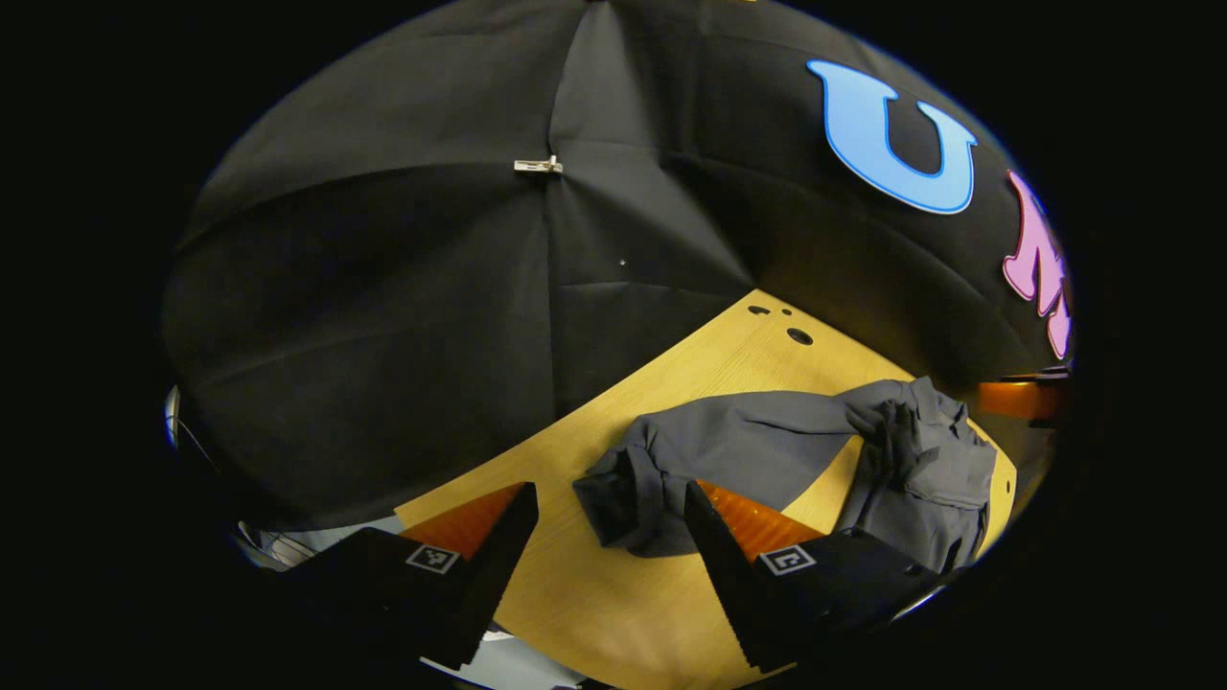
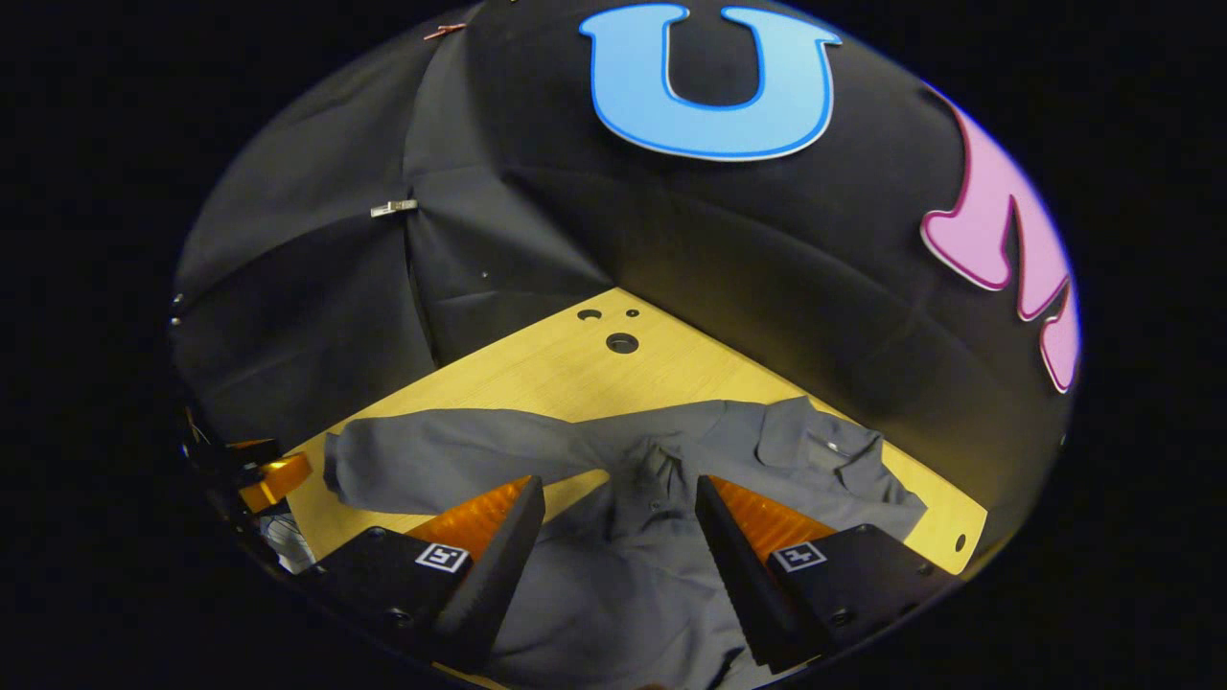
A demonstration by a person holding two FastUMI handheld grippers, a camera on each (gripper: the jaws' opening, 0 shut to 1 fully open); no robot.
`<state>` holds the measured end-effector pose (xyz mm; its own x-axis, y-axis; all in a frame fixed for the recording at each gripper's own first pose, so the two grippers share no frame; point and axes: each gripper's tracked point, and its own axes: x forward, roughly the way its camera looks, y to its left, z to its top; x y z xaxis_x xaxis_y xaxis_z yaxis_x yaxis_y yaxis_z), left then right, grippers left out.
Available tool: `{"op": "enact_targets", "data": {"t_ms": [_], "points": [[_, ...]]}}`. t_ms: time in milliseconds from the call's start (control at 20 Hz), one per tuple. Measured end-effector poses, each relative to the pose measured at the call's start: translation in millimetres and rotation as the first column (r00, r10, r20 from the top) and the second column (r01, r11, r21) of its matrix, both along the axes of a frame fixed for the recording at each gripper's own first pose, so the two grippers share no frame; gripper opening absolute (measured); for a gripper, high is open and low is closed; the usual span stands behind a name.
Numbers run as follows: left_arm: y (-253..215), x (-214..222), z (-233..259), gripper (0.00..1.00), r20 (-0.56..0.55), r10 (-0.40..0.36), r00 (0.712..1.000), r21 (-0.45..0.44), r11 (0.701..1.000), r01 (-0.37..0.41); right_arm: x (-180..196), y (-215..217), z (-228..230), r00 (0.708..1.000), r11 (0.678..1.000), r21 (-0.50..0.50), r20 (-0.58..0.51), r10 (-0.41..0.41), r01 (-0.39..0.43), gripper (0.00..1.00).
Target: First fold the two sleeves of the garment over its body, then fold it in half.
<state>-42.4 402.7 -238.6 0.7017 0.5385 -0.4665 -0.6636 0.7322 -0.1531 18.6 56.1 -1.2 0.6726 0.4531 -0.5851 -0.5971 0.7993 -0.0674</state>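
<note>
While both grippers gape, the garment (image 2: 633, 537) lies crumpled.

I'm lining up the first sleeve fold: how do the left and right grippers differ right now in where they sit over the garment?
The left gripper hovers at the cuff end of the outstretched sleeve, with bare wooden table below; the right gripper hovers over the shirt body, near the collar. Both stand open, holding nothing, above the same grey shirt.
</note>
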Motion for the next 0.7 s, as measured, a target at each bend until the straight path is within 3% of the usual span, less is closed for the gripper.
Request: {"op": "enact_targets", "data": {"t_ms": [400, 700], "points": [[18, 50, -27, 0.98, -0.121, -0.036, 0.992, 0.031, 0.999, 0.040, -67, -98, 33, 0.989, 0.992, 0.015, 0.065, -0.130, 0.129, 0.98], [20, 64, -61, 0.98, -0.231, -0.078, 0.970, -0.013, 0.997, 0.077, -129, -182, 44, 0.946, 0.945, 0.061, 0.031, -0.323, 0.321, 0.98]]}}
